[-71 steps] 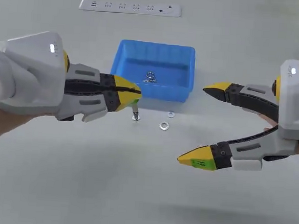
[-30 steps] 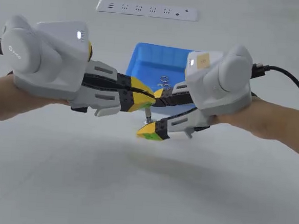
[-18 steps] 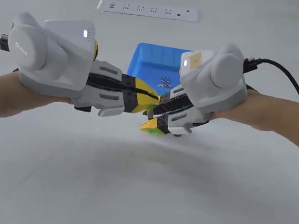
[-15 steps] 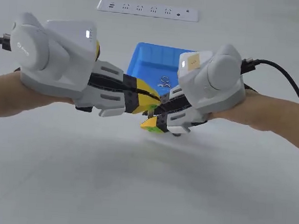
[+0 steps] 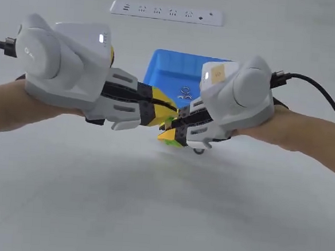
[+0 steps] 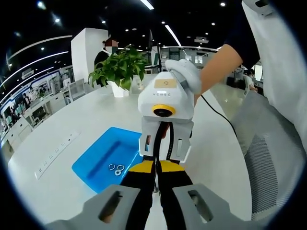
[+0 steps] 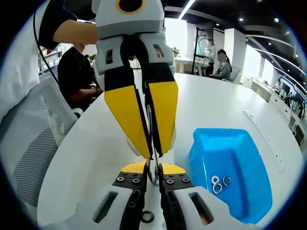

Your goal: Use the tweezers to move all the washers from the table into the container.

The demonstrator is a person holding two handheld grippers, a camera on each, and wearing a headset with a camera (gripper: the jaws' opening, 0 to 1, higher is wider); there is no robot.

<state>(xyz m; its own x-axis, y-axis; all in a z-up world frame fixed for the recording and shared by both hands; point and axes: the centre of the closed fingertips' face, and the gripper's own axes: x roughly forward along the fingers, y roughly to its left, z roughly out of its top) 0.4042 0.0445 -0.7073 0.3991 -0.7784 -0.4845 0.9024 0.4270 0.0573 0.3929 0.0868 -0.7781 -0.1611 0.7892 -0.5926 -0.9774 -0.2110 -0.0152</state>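
Now | our left gripper [image 6: 156, 167] and right gripper [image 7: 152, 168] both clamp the tweezers [image 7: 152, 174] (tip to tip) | container [image 5: 170, 68] just beyond.

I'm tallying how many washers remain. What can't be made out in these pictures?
1. How many lie loose on the table: in the head view the right gripper covers that patch; one washer peeks out beneath it.
2. Tweezers tips: right gripper view, buried between the jaws of the left gripper and the right one.
3. Washers in the container: too small to count, head view.
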